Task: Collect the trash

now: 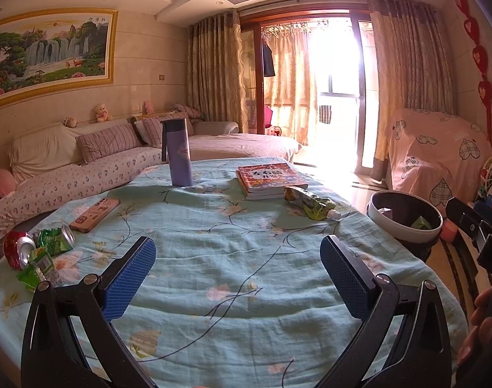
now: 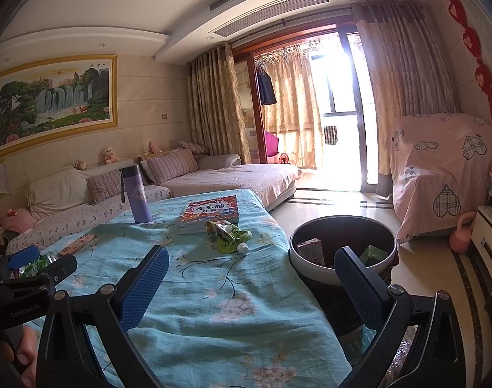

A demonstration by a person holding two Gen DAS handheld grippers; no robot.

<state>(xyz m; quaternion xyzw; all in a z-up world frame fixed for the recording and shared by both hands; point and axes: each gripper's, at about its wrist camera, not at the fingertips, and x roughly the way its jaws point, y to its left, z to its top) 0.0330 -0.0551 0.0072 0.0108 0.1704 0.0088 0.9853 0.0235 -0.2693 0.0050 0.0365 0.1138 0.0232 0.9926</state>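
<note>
My left gripper (image 1: 237,255) hangs open over the blue floral tablecloth (image 1: 233,258), nothing between its blue pads. To its left lie a crushed red can (image 1: 16,249), a green can (image 1: 57,239) and a green wrapper (image 1: 36,268). A green spout pouch (image 1: 308,205) lies by the books; it shows in the right wrist view too, as the pouch (image 2: 228,234). My right gripper (image 2: 250,270) is open and empty at the table's right edge, near the round bin (image 2: 342,252). The bin (image 1: 404,216) holds a carton (image 2: 312,252) and a green scrap (image 2: 373,253).
A purple flask (image 1: 179,152) stands at the table's far side, beside stacked books (image 1: 270,181) and a flat pink case (image 1: 95,215). A sofa (image 1: 68,174) runs along the left wall. A pink-covered cabinet (image 1: 439,155) stands at the right.
</note>
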